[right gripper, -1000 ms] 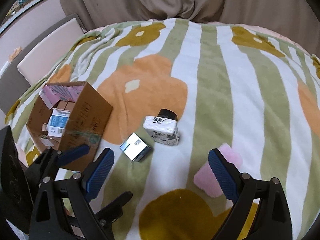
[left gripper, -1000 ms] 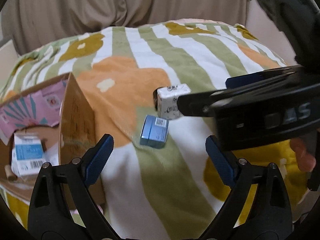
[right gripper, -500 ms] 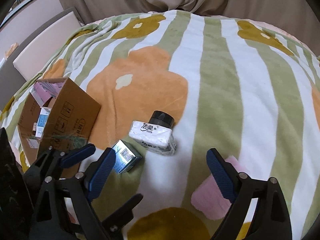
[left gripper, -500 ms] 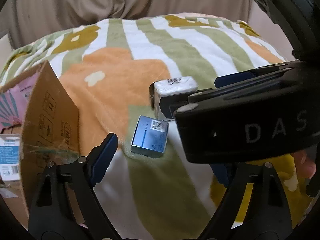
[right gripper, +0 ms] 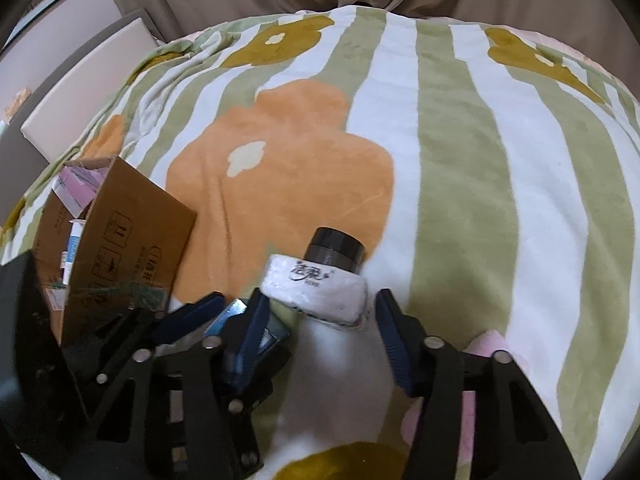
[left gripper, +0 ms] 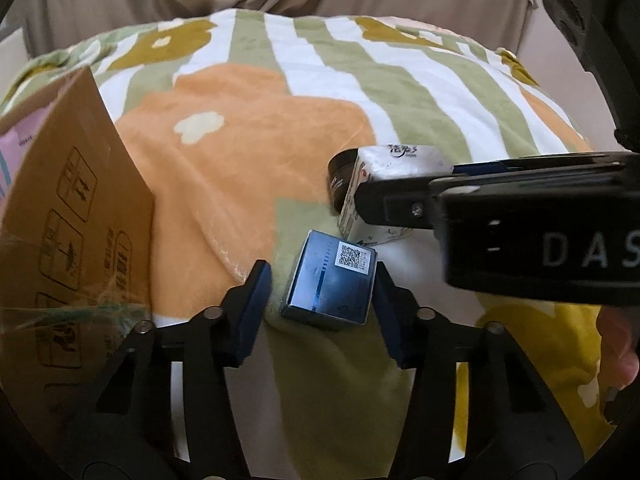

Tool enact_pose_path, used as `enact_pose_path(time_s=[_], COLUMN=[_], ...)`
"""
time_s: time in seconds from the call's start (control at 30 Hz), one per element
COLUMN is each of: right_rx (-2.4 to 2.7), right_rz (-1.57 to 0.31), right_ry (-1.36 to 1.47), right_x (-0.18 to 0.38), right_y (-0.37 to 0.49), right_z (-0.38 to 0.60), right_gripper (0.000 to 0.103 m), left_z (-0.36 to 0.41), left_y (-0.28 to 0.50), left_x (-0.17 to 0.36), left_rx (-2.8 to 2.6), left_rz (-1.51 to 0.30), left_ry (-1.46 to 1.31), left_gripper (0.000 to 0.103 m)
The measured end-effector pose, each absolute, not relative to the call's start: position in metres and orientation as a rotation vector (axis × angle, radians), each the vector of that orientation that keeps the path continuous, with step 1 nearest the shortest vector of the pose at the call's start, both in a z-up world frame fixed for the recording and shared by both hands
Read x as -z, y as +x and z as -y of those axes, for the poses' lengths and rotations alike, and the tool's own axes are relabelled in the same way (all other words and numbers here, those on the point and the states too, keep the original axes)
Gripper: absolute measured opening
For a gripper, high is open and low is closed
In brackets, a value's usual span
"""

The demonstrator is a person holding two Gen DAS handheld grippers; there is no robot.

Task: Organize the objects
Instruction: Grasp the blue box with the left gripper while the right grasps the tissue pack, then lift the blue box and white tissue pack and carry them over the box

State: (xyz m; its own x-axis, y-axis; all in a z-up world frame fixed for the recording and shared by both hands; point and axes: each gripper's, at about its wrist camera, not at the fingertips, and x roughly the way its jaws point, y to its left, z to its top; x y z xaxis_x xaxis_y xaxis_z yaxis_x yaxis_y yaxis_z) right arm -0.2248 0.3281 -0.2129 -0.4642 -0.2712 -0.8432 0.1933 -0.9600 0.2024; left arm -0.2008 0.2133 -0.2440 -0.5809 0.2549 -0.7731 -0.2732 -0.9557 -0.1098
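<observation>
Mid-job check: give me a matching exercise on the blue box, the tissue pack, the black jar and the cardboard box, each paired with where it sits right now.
Things:
1. blue box
2. tissue pack
3. black jar
4. cardboard box

Places:
A. directly behind the tissue pack, touching it
B. between the open fingers of the left gripper, on the blanket
C. at the left, open, with packages inside
D. between the open fingers of the right gripper

Pairs: 1-B, 2-D, 3-A, 4-C
</observation>
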Motion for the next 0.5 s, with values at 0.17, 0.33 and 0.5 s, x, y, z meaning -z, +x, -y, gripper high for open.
enact_pose_path(time_s=[0.17, 0.33, 0.5], right_rx=[2.480, 2.482, 2.490], right_rz=[0.134, 0.161, 0.169], right_ry=[1.446, 1.444, 1.439], right_x=[0.2137, 0.2119, 0.2091], right_y=[-0.2238, -0.2227, -0.2205], right_z=[-0.3278, -0.3296, -0.3318], right_gripper=[0.044, 0.043, 0.043], left_z=[-0.2158, -0.2157, -0.2153], left_y=[-0.1998, -0.1998, -0.1983], left_x=[0.2439, 0.2434, 0.2406], left_rx=[-2.548, -2.547, -2.547], left_rz=[-0.041, -0.033, -0.024], left_ry=[-1.237, -1.236, -1.235], left_gripper=[0.037, 0.037, 0.036])
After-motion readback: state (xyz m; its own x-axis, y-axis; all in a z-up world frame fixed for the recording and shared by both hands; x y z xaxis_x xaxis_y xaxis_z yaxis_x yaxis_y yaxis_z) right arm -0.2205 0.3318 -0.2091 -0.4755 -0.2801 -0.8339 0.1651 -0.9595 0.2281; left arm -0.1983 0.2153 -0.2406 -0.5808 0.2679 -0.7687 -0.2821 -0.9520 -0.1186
